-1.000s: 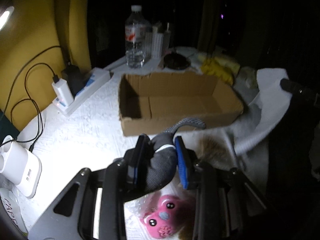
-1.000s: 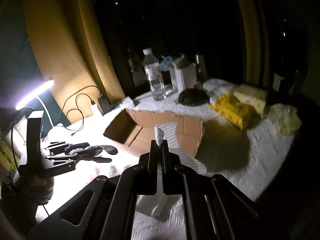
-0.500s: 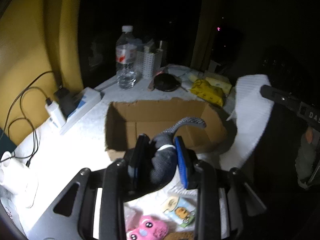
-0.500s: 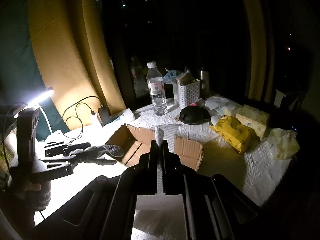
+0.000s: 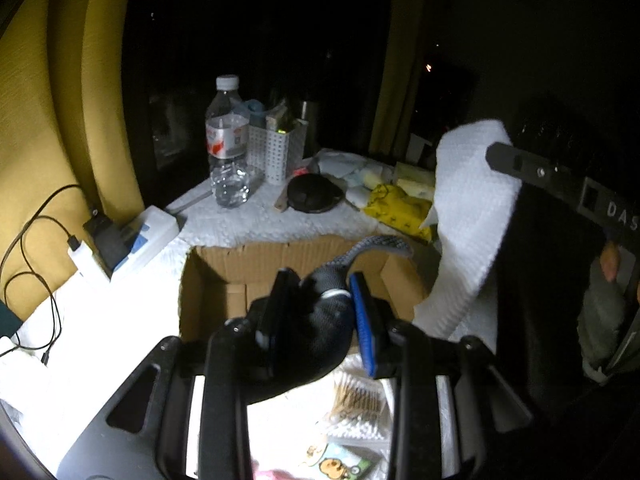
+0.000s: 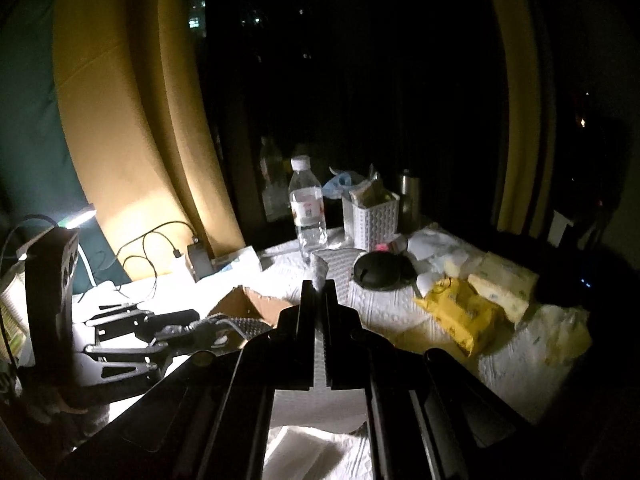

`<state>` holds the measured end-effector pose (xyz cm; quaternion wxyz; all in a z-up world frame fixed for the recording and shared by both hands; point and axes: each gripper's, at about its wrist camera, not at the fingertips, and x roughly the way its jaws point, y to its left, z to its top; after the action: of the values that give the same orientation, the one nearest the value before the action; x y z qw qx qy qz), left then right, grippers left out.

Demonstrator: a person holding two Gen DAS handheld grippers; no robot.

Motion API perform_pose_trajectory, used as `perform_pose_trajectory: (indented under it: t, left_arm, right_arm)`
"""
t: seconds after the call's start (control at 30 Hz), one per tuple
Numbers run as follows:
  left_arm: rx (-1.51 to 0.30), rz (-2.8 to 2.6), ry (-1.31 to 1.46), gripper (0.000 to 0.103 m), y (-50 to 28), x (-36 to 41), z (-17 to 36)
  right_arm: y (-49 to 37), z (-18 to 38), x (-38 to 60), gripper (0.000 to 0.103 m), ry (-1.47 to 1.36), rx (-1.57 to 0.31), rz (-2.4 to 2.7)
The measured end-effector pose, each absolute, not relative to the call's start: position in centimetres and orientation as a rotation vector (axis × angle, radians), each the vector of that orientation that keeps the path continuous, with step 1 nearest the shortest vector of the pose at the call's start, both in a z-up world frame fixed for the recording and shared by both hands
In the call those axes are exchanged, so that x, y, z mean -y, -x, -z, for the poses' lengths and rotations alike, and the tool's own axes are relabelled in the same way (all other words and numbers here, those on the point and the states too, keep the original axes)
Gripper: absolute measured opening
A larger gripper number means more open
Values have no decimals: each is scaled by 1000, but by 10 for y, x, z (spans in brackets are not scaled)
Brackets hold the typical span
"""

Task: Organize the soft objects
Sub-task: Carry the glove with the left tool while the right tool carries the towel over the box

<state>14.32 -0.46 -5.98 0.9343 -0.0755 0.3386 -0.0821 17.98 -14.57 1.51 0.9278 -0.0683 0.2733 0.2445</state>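
Observation:
My left gripper [image 5: 320, 292] is shut on a dark grey sock [image 5: 324, 316], whose toe [image 5: 380, 245] curls up over the open cardboard box [image 5: 208, 276] just ahead and below. My right gripper [image 6: 319, 292] is shut on a white waffle-textured cloth [image 6: 319, 356] that hangs below it; the cloth also shows at the right of the left wrist view [image 5: 468, 216]. From the right wrist view the left gripper [image 6: 200, 326] with the sock sits at the box's near corner [image 6: 256, 306].
A water bottle [image 5: 226, 144], white perforated basket [image 5: 276, 152], black round case [image 5: 314, 194] and yellow packet [image 5: 400, 210] stand behind the box. A power strip with chargers [image 5: 128, 236] lies left. Cotton swabs [image 5: 360, 396] and small packets lie below the left gripper.
Both grippers have risen, and the table looks farther below. The left gripper has carried the sock forward over the box's near edge. The right gripper has lifted the white cloth higher.

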Motion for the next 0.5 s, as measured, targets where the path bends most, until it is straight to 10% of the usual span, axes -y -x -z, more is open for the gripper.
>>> perform_pose_trajectory:
  t: [0.5]
  left_arm:
    - [-747, 140, 159, 31, -180, 10, 83]
  right_arm:
    - [-218, 10, 130, 3, 147, -600, -531]
